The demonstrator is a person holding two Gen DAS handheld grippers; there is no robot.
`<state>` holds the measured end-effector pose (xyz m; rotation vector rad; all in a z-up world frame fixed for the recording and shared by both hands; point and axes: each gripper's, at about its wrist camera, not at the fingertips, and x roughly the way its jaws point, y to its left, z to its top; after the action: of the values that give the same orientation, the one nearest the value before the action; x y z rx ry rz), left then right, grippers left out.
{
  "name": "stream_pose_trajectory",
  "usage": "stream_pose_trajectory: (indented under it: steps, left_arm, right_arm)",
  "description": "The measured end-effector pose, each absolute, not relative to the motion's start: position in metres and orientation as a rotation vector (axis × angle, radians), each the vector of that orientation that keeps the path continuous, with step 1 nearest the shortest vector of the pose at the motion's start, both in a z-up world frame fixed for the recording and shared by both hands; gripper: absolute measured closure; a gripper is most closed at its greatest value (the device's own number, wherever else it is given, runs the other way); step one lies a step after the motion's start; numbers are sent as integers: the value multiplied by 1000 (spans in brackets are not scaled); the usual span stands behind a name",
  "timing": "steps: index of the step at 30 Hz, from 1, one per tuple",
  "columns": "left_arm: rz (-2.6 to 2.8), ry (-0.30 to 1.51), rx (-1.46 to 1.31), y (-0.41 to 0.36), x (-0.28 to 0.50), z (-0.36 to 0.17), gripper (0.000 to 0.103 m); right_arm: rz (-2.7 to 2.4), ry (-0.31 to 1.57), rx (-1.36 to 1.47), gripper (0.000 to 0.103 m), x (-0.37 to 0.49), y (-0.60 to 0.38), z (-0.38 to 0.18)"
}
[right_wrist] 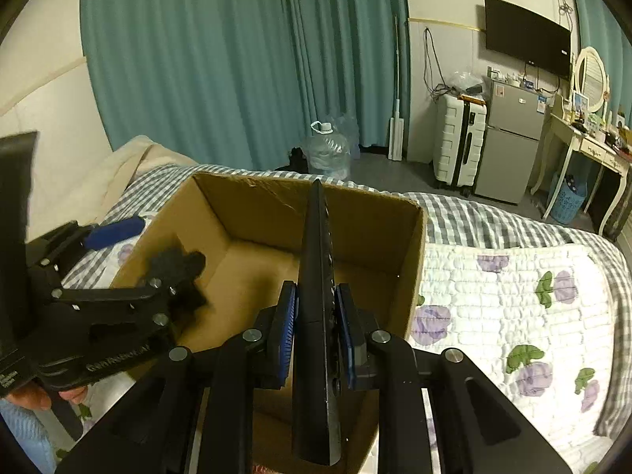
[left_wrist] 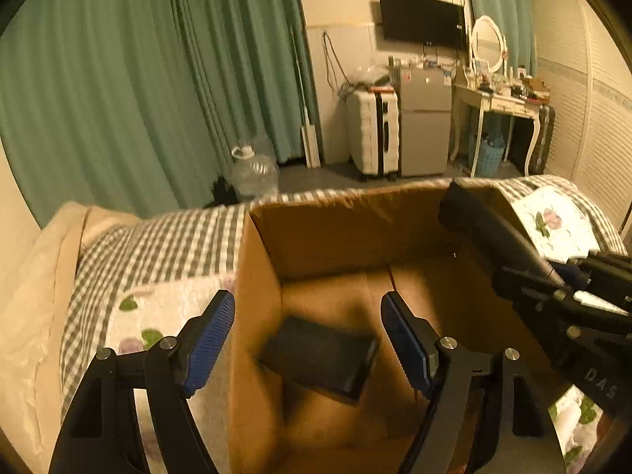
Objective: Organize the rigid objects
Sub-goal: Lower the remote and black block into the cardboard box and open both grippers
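Far left: a cream pillow (left_wrist: 35, 296) lies at the head of the bed, and green curtains (left_wrist: 118, 79) hang behind it. Next: a grey-checked sheet (left_wrist: 166, 245) covers the bed, with a white floral quilt (right_wrist: 513, 316) laid over it. Your left claw (left_wrist: 308, 339) hangs over the near left corner of the cardboard box (left_wrist: 347, 229), its blue pads spread wide and gripping nothing. Between those pads, lower down, a dark flat rectangular object (left_wrist: 320, 359) appears blurred inside the box; whether it rests on the box floor cannot be told. Centre: the box stands open-topped on the bed. On the floor beyond the bed stands a clear water jug (left_wrist: 252, 170). Right of centre: your right claw (right_wrist: 315, 324) is clamped on a long black remote control (right_wrist: 316, 296), held edge-up between the blue pads, its far end reaching over the box toward the back wall. In the left wrist view the same remote slants across the box's right rim. Far right of the room: a white suitcase (left_wrist: 373, 134), a small grey fridge (left_wrist: 424, 122), a wall television (left_wrist: 420, 19), and a white dressing table (left_wrist: 497, 106) carrying an oval mirror (left_wrist: 488, 43).
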<state>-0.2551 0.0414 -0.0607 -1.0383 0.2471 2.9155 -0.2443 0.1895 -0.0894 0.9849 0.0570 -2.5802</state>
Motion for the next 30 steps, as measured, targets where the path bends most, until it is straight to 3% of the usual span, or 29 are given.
stream_pose_trajectory:
  steps: [6, 7, 8, 10, 21, 30]
  left_arm:
    - [2922, 142, -1017, 27, -251, -44, 24]
    - [2923, 141, -1011, 27, -249, -41, 24]
    - [2924, 140, -1002, 26, -242, -35, 24]
    - [2912, 144, -995, 25, -231, -27, 24]
    - [2924, 75, -960, 15, -135, -1, 24]
    - [2922, -30, -1022, 37, -88, -51, 24]
  right_arm:
    - [-2619, 64, 978, 83, -245, 189, -89]
    - [-2639, 56, 968, 73, -241, 192, -85]
    - [-2654, 45, 959, 51, -237, 195, -80]
    - [-2676, 27, 936, 34, -224, 204, -67]
    - [-2795, 185, 964, 28, -126, 252, -30]
    - [-2779, 197, 1112, 27, -73, 251, -66]
